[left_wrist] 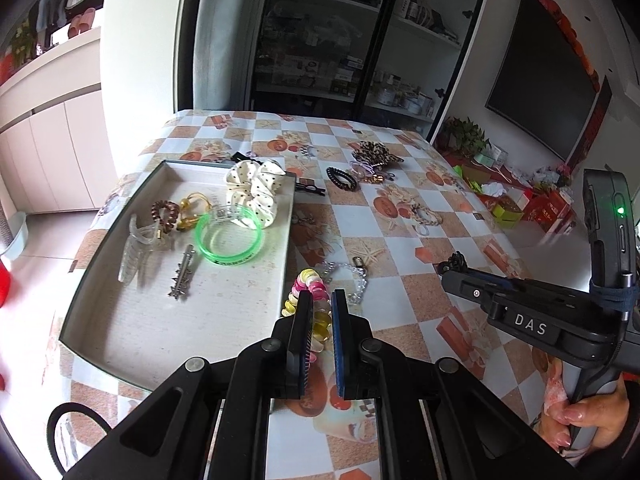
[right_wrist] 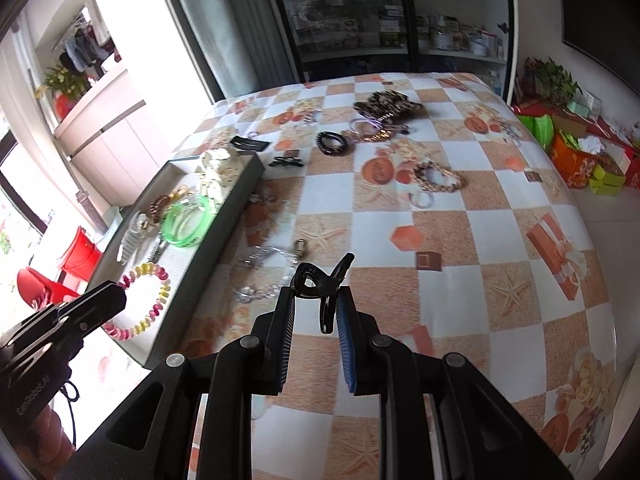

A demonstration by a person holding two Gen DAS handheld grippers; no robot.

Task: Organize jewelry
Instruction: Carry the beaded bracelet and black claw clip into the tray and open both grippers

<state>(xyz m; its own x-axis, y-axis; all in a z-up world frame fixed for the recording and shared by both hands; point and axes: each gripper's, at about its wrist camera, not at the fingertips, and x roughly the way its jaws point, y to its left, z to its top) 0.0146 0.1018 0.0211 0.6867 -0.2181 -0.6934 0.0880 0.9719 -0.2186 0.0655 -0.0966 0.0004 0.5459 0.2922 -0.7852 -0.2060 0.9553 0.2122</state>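
**Both grippers loaded beside the tray**

Your left gripper (left_wrist: 319, 300) fingers pinch the pink-and-yellow spiral coil hair tie (right_wrist: 138, 304) over the shallow grey rectangular tray (left_wrist: 120, 320). Right of the tray, your right gripper (right_wrist: 316, 308) fingers clamp the small black plastic claw clip (right_wrist: 322, 284) above the bench (right_wrist: 480, 240).

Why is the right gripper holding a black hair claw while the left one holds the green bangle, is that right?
Not quite. The right gripper does hold the black hair claw, but the left gripper holds the pink and yellow coil hair tie. The green bangle lies in the tray, as the left wrist view shows.

Home: wall television (left_wrist: 548, 76), cabinet shelves (left_wrist: 344, 32)
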